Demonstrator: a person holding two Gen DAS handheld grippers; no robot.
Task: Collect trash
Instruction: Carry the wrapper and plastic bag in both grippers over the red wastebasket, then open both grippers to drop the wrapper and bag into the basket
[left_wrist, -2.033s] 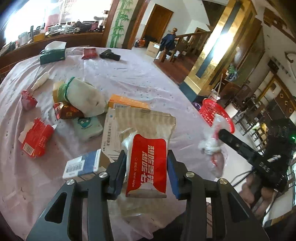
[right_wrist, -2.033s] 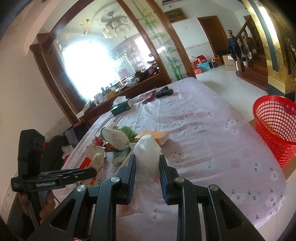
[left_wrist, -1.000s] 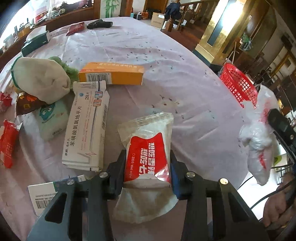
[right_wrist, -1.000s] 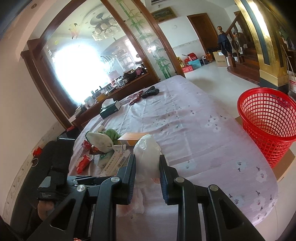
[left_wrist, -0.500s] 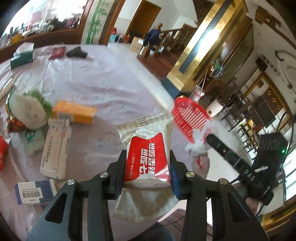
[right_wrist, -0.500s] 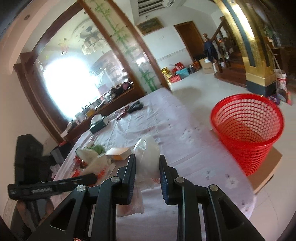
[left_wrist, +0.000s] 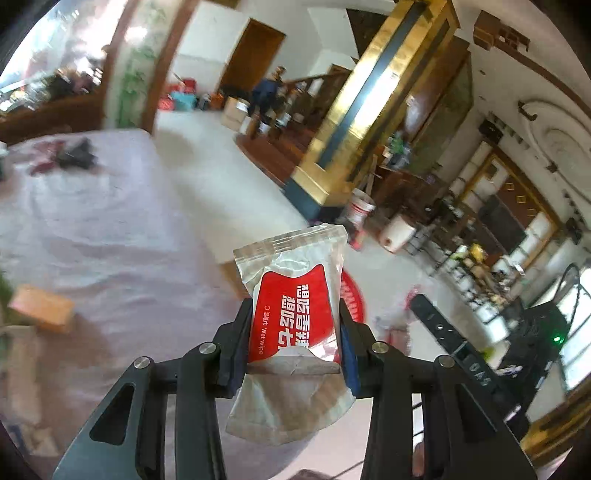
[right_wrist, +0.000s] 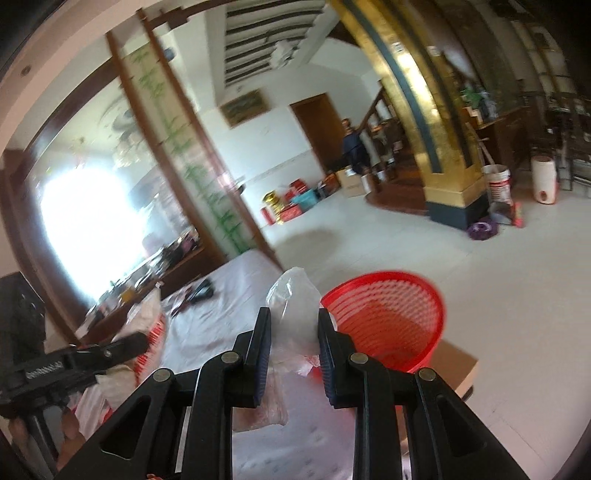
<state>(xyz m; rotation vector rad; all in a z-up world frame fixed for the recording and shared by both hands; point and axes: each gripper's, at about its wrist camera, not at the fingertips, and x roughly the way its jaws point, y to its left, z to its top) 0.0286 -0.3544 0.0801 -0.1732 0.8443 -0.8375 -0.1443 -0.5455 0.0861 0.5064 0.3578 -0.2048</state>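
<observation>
Red wet-wipe packet (left_wrist: 293, 314), upright; clear bag (right_wrist: 293, 314), seemingly crumpled.

Daylight from the blown-out window (right_wrist: 88, 229) floods my right wrist view. Both fisheye views curve toward dark corners. Motion blur smears the table (left_wrist: 92, 236) and red basket (right_wrist: 388, 321); my wet-wipe packet (left_wrist: 295, 306) stays sharp.

Pale tiled floor (right_wrist: 424, 243), gold pillar (right_wrist: 428, 147), brown wooden door (right_wrist: 317, 125), glaring window (right_wrist: 88, 221), bamboo-painted glass panel (right_wrist: 207, 192), white walls (right_wrist: 273, 74)
</observation>
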